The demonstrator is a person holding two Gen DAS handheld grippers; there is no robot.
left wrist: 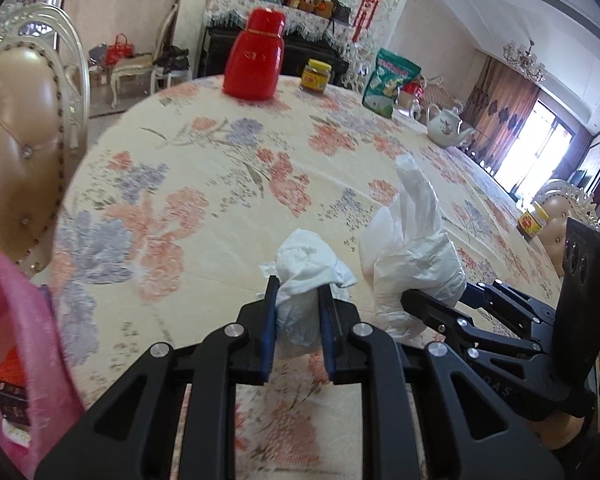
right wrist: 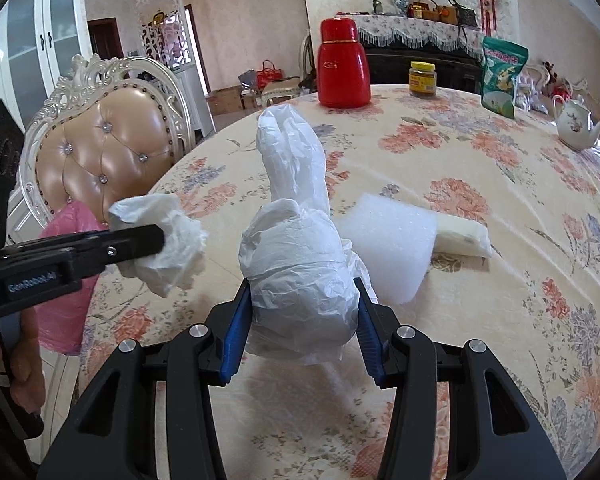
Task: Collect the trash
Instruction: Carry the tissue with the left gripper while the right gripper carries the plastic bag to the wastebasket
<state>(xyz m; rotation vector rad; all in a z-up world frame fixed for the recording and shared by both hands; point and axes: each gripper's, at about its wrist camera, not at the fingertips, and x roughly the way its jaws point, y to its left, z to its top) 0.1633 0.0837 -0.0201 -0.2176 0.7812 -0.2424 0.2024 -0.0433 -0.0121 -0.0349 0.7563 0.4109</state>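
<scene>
My left gripper is shut on a crumpled white tissue, lifted just above the floral tablecloth. From the right wrist view the same left gripper shows at the left with the tissue in its tip. My right gripper is shut on a scrunched white plastic bag, whose twisted end stands upward. In the left wrist view that bag and the right gripper sit just to the right of the tissue. A white foam piece and a folded white wrapper lie on the cloth behind the bag.
A pink bag hangs at the table's left edge beside a padded chair. Far across the table stand a red flask, a yellow-lidded jar, a green pouch and a white teapot. Another jar sits at the right edge.
</scene>
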